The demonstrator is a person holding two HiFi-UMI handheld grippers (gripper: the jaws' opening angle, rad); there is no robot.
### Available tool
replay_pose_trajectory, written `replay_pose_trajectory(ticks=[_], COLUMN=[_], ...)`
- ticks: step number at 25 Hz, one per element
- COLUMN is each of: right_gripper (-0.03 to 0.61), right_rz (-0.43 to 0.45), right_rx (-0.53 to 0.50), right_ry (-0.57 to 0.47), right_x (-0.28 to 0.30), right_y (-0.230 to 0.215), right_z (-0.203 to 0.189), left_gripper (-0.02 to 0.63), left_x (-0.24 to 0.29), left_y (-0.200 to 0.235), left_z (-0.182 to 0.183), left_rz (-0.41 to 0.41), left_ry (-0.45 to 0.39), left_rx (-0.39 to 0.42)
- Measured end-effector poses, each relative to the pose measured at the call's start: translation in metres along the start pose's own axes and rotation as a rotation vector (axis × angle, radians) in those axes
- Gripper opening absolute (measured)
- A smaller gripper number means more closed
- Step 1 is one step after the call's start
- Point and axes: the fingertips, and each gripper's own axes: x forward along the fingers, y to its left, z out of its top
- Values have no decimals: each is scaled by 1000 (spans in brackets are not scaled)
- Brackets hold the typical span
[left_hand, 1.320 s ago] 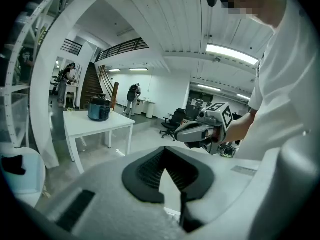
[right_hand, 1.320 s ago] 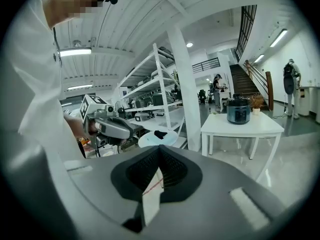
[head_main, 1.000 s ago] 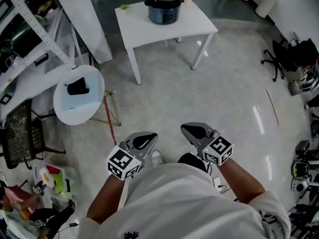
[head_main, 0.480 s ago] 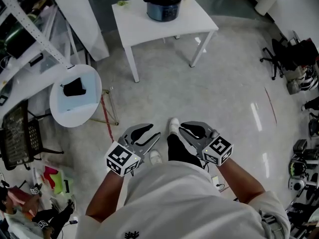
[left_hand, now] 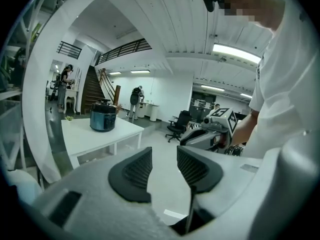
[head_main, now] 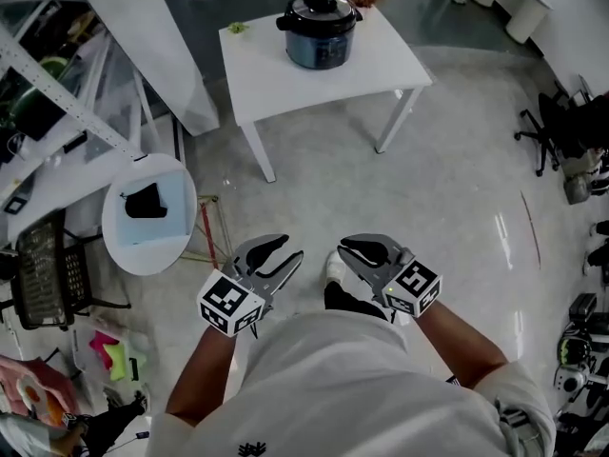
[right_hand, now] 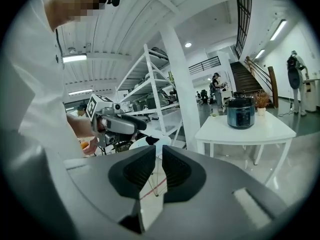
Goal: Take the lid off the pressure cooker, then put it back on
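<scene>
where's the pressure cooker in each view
Head view: pressure cooker at top centre, on the white table.
Left gripper view: pressure cooker left of centre, on the same table.
Right gripper view: pressure cooker right of centre, on that table.
Shared landmark: the white table beneath it.

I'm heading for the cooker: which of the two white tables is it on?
The square table, farther ahead: the pressure cooker stands on it. The round table holds a dark object.
</scene>
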Motion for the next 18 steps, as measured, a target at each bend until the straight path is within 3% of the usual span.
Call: replay_pose_trajectory(ticks=[11, 18], right_gripper=[54, 55], right_rz=[-5, -8], right_rx=[-6, 9], right_ry=[-28, -39], right_x=[-7, -6], right_y=[-132, -190], right_z=[32, 38], left_gripper=[187, 210], left_x=[108, 158], left_y=[69, 105], left_z=[68, 98], left_rz=[6, 12], left_ry=[-11, -15], left_rx=[14, 42])
